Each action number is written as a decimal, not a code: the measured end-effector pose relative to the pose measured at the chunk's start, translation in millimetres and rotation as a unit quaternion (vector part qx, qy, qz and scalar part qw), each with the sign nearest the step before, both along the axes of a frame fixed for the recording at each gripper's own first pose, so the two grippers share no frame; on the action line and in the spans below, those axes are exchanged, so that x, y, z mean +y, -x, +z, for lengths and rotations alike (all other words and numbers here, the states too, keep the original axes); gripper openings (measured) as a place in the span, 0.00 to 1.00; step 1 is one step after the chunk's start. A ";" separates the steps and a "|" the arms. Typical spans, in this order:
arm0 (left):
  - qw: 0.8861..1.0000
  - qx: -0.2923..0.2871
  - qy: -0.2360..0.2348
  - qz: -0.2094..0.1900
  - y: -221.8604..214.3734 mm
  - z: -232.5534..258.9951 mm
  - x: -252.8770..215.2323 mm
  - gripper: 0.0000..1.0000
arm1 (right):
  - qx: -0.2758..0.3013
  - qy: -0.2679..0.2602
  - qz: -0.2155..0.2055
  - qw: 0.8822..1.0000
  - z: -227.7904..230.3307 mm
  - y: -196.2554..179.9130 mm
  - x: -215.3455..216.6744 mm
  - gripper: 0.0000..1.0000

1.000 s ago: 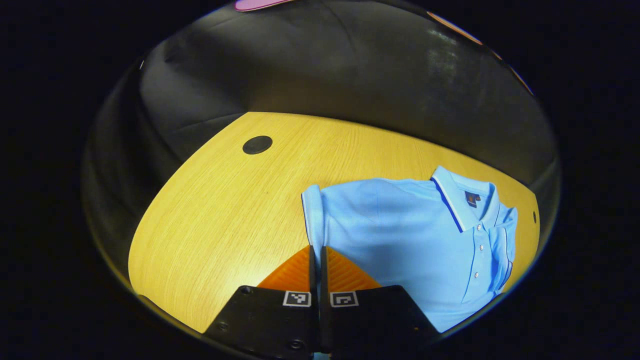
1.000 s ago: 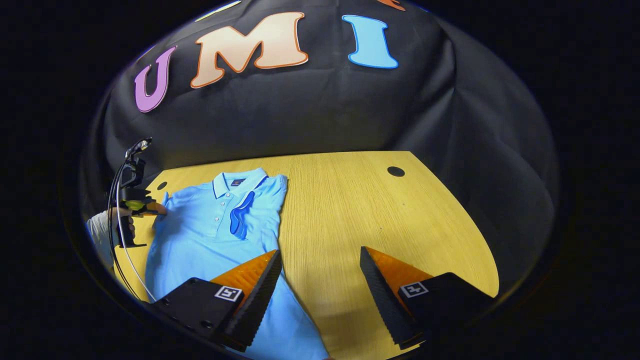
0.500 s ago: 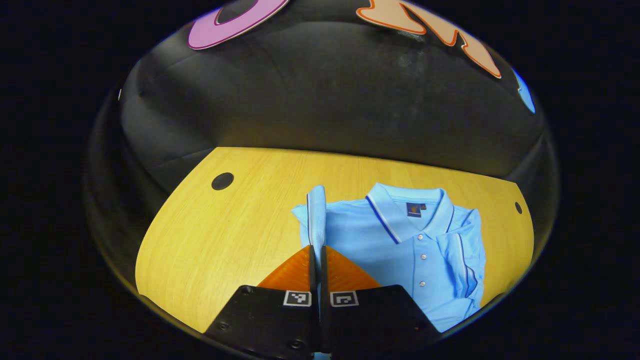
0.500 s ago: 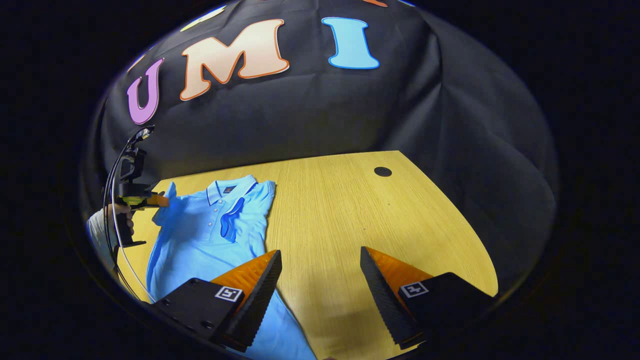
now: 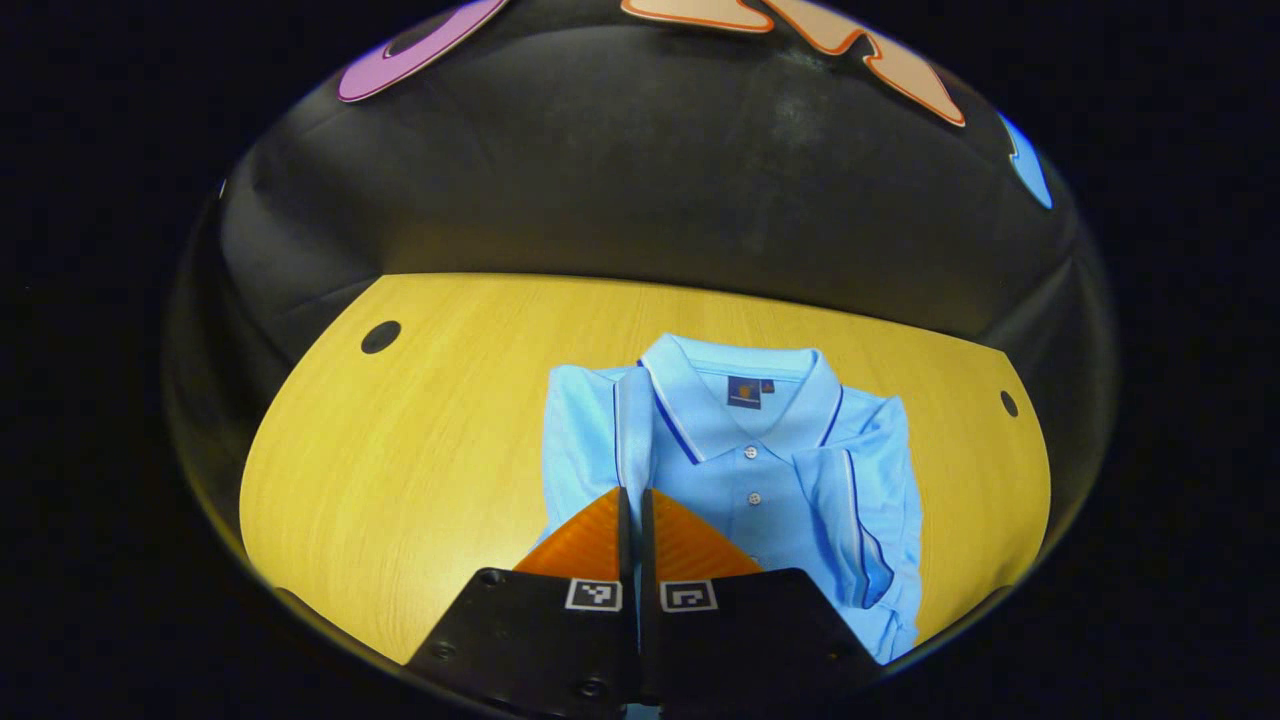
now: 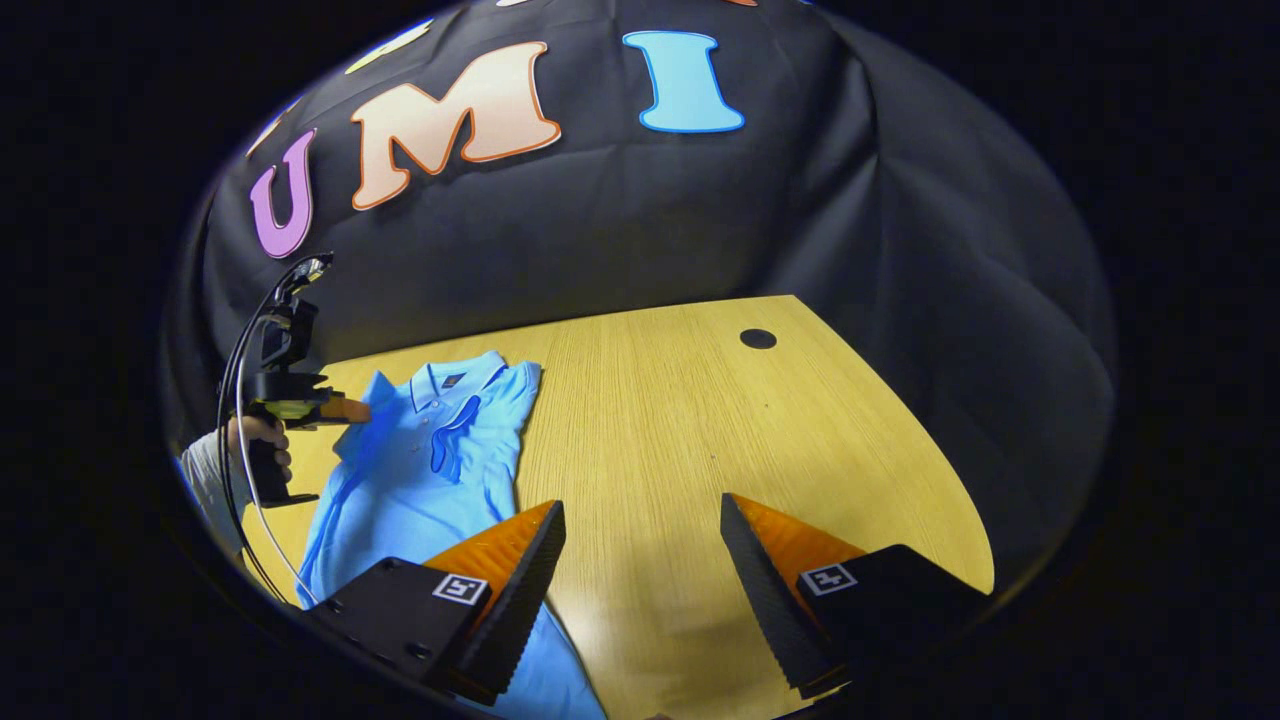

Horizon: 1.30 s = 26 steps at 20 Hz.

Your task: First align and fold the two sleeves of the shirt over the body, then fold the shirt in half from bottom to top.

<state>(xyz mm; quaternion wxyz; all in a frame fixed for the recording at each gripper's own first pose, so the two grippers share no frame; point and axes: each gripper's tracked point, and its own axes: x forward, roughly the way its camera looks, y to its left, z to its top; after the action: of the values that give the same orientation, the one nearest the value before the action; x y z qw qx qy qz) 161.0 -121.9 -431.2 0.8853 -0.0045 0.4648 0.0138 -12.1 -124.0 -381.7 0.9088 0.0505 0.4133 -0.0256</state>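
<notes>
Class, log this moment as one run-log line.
left gripper: shut on left sleeve, carrying over shirt | right gripper: open | right sleeve: folded

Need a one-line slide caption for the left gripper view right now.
Left hand-held gripper, shut on the light blue polo shirt's sleeve, carries it over the shirt body on the wooden table.
</notes>
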 end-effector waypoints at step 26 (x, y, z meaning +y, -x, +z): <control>0.987 -0.150 0.036 -0.048 220.7 152.8 92.5 0.90 | -0.095 -0.043 0.075 0.992 86.1 62.3 103.9 0.98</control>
<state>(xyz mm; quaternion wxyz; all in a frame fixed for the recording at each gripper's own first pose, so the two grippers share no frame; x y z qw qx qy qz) -59.7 -29.4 -278.4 0.9440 -0.0160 0.3263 -0.0461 -74.4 -20.1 -295.6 0.9402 0.0611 0.3286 0.0652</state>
